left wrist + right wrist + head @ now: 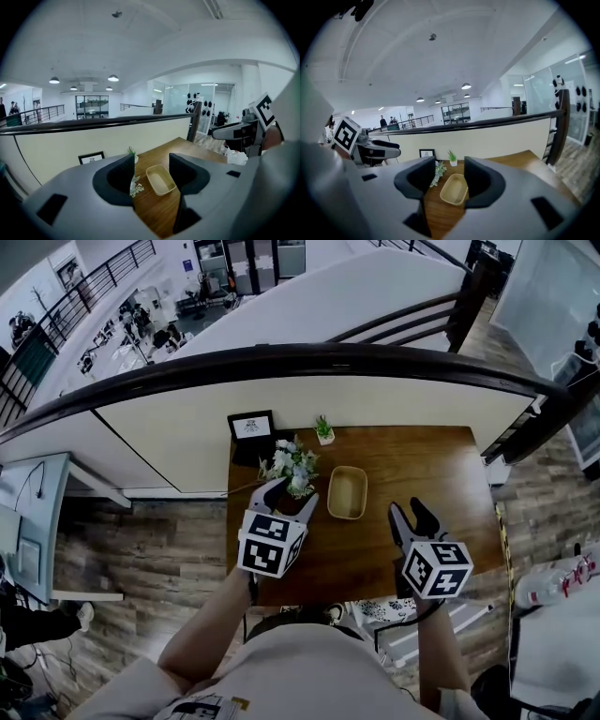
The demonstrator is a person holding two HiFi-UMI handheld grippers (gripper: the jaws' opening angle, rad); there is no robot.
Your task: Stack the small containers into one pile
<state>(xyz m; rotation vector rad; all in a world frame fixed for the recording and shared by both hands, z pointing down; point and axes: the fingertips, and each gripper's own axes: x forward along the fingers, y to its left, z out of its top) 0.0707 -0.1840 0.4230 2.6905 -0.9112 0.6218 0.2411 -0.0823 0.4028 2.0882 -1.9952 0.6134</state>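
1. I hold my left gripper (291, 495) over the near part of the table (422, 465). Its jaws are wide apart and there is nothing between them.
2. My right gripper (410, 512) hangs over the near right part of the table. Its jaws are apart too, and it holds nothing.
3. The tan container (347, 492) sits on the table, out in front of both grippers and between them. Neither gripper touches it.
4. I can see only this one tan shape. It may be one container or a few already sitting inside each other. I cannot tell from here.
5. Just to its left is a bunch of white flowers (291, 465). Farther back are a little green plant (324, 430) and a picture frame (251, 427).
6. I think I am between steps. Either the pile is made, or I have not picked anything up yet.
7. If there is more to stack, I need to find another container first. Then I must put one gripper over its rim, close the jaws on it, lift it, and set it straight down into the tan one.
8. I should keep my left gripper away from the flowers, since they are so close.
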